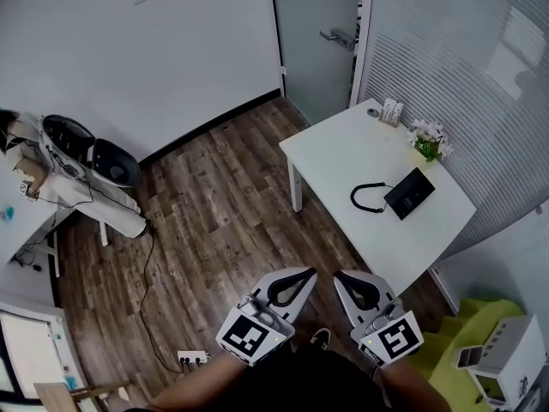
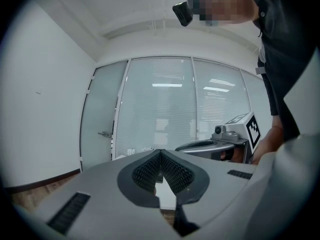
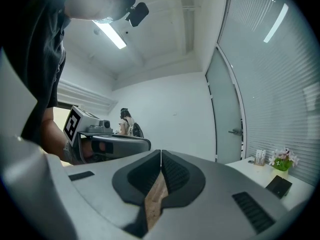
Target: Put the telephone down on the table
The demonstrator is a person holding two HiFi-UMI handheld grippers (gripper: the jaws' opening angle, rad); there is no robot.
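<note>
Wood-plank floor, smooth matt white table, matt black telephone, frosted glass wall

- Small potted plant with white flowers, far right.
- Grey door with metal handle, far.
- White power strip on brown wooden floor, near left.

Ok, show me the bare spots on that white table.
Free: on the table, the stretch left of the cord, and the near end past the telephone. Crowded: the far end, by the flowers and card holder.
</note>
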